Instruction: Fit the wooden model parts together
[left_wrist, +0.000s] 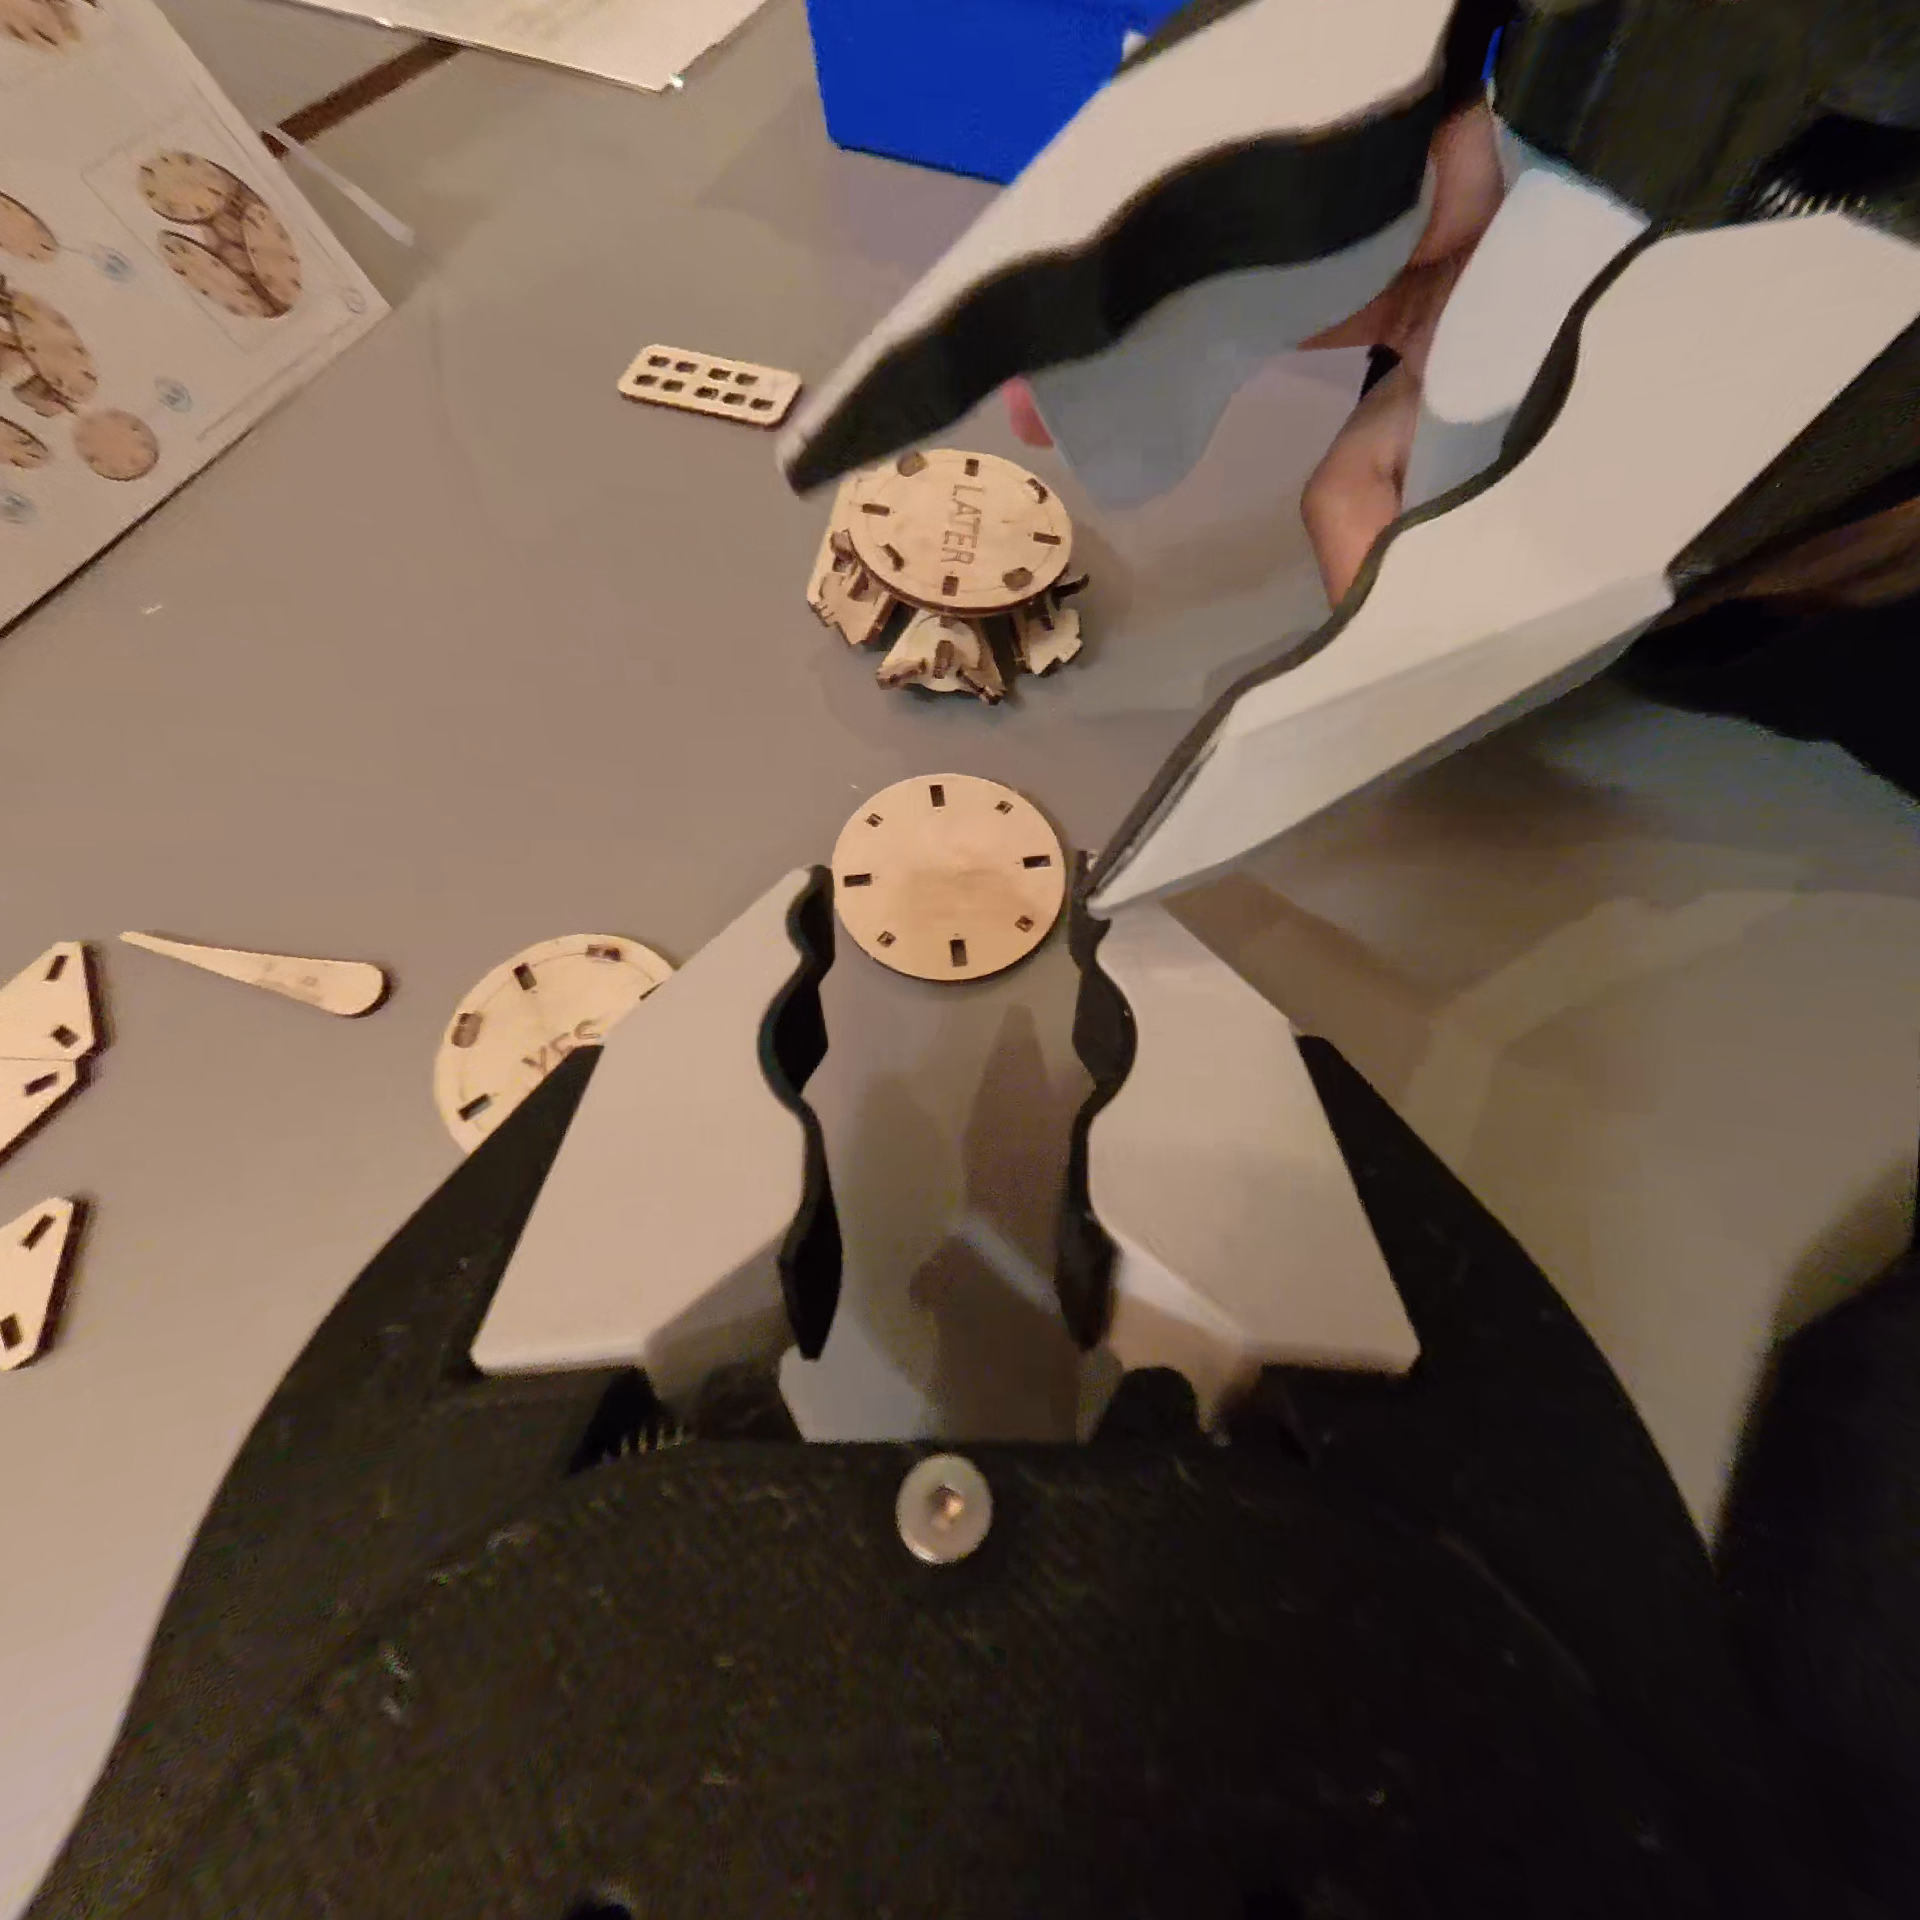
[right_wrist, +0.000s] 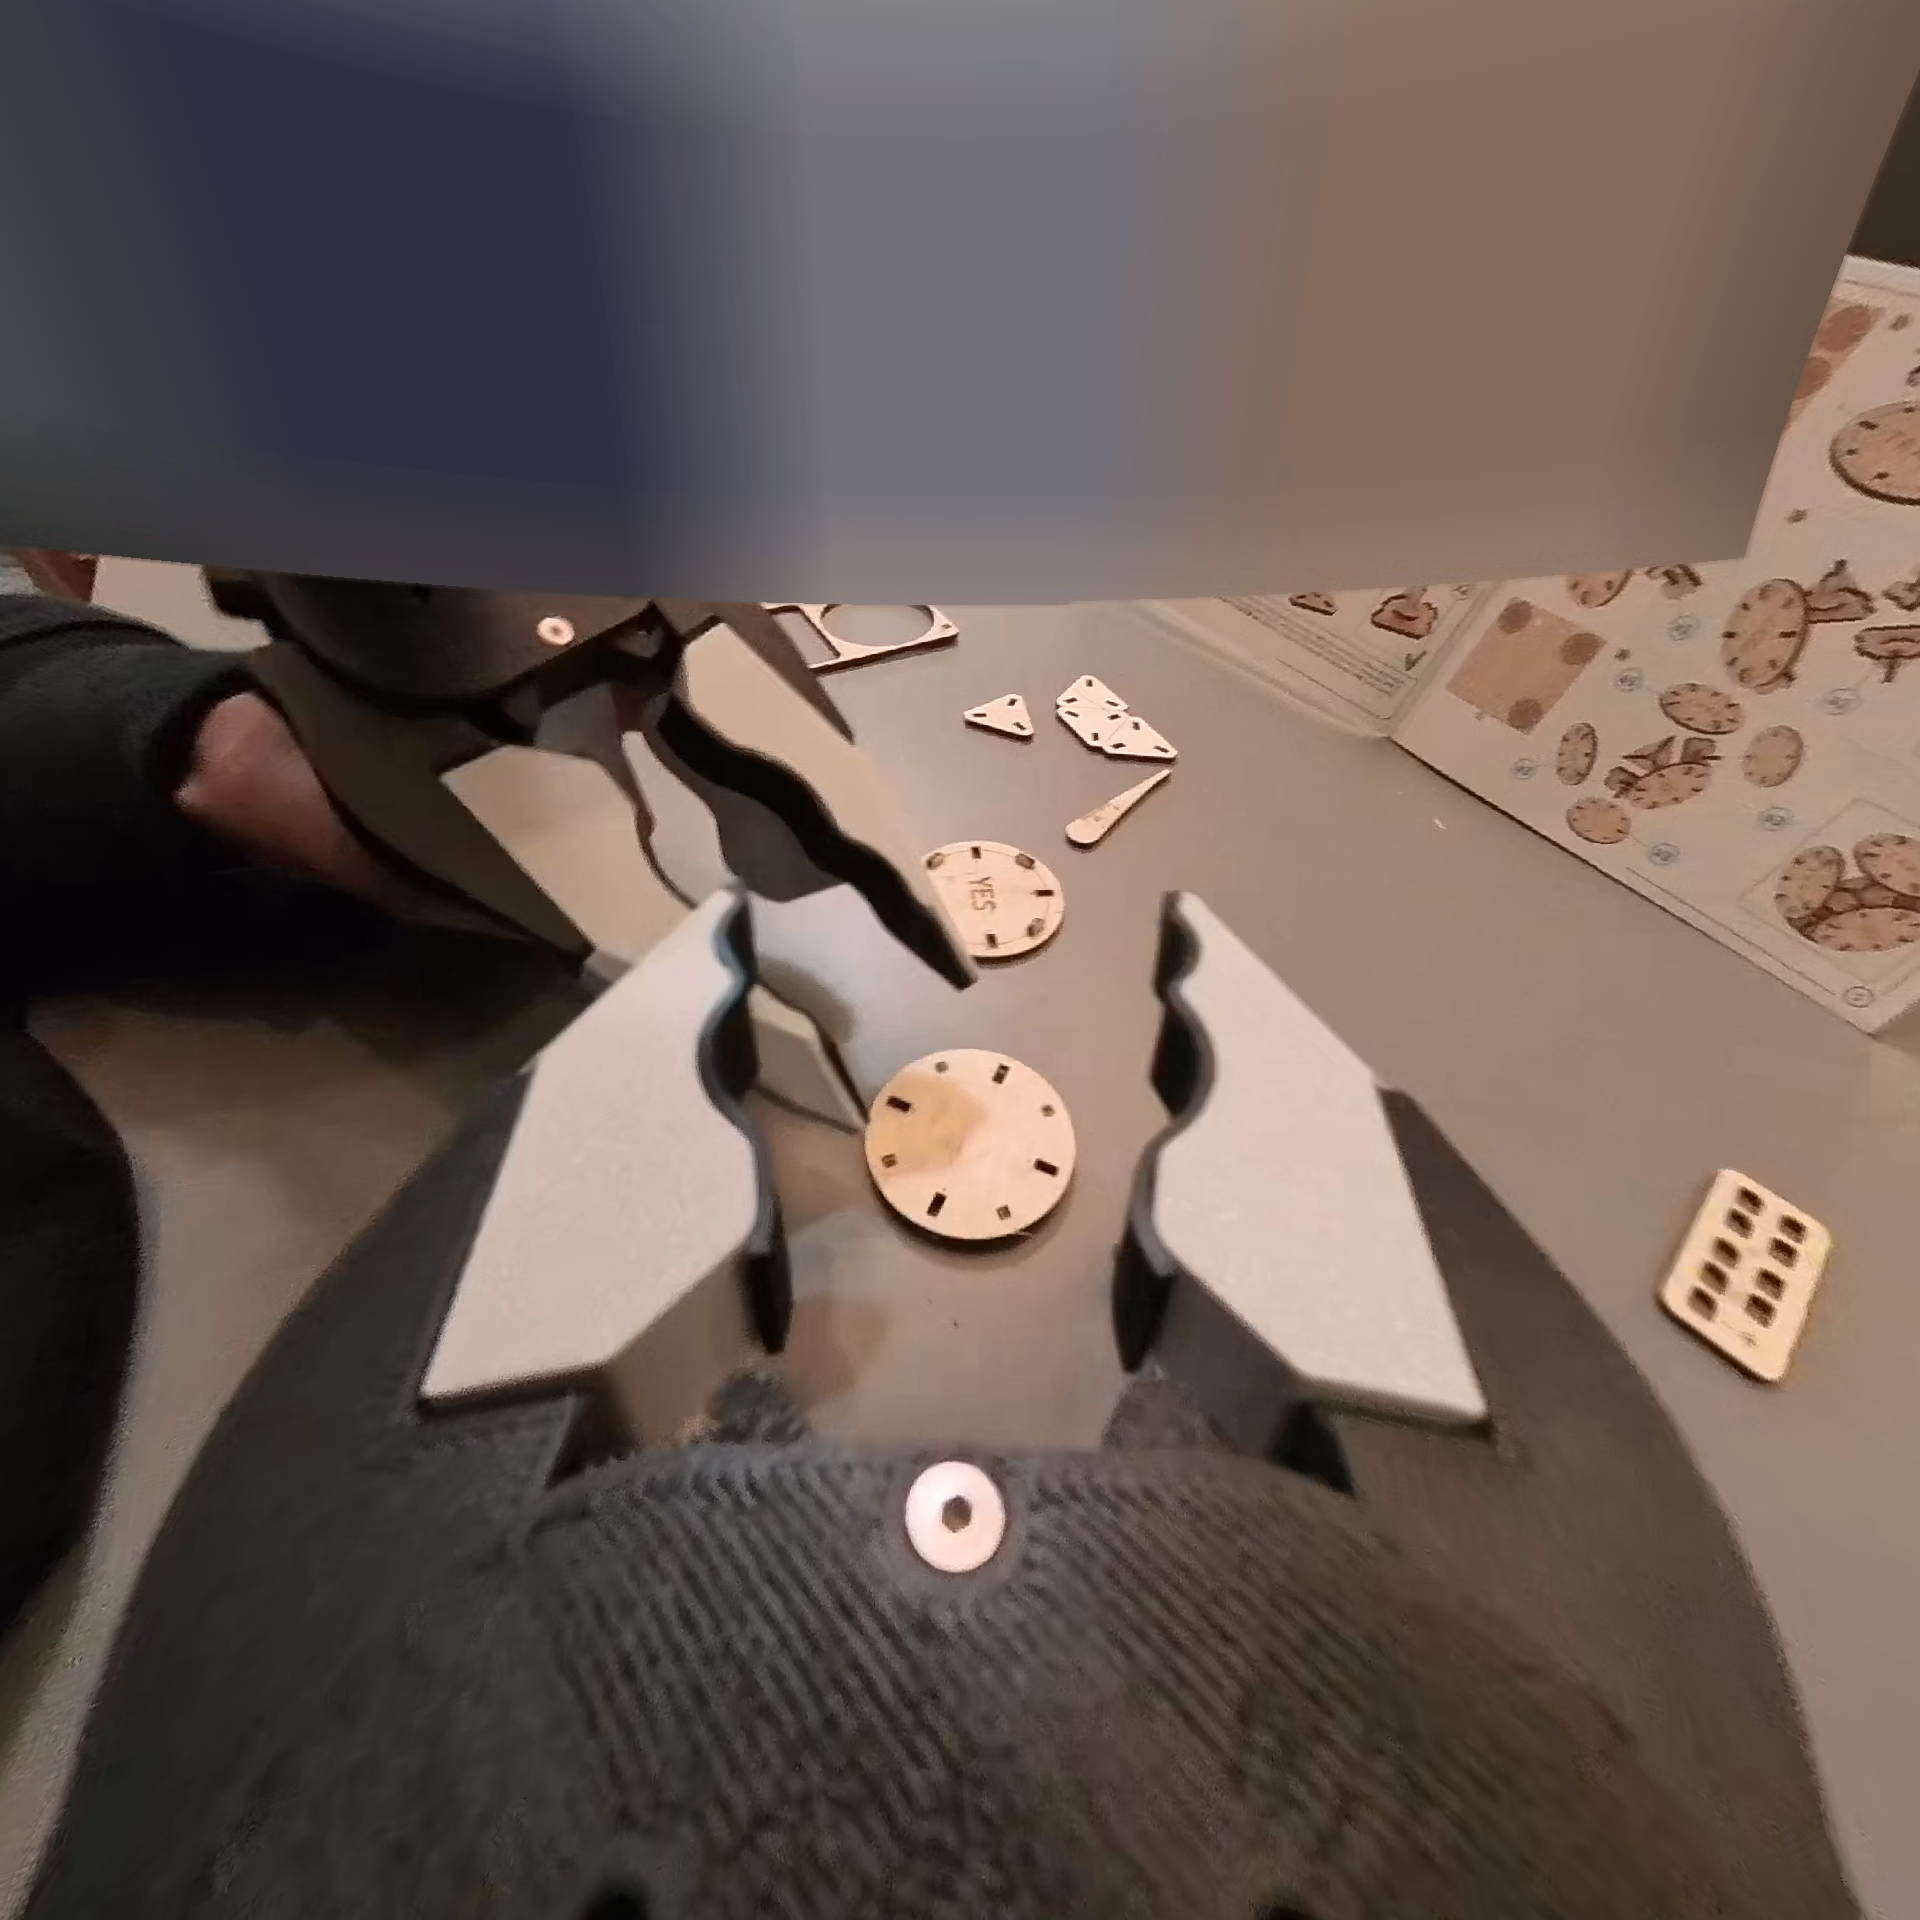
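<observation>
Okay: left gripper (left_wrist: 951, 894) sitting low at frame centre, jaws part open, straddling plain wooden disc (left_wrist: 949, 876) lying flat on grey table (left_wrist: 499, 727); pads looking close to disc rim, contact unclear. Right gripper (right_wrist: 956, 925) hanging wide open, gripping nothing, same disc (right_wrist: 969, 1143) showing between its fingers. Right fingertip (left_wrist: 1112, 894) touching down just right of disc. Assembled wooden piece (left_wrist: 940, 571) sitting above centre. Lettered disc (left_wrist: 540, 1029) at lower left. Slotted rectangular plate (left_wrist: 710, 384) upper centre. Instruction sheet (left_wrist: 156, 291) upper left.
</observation>
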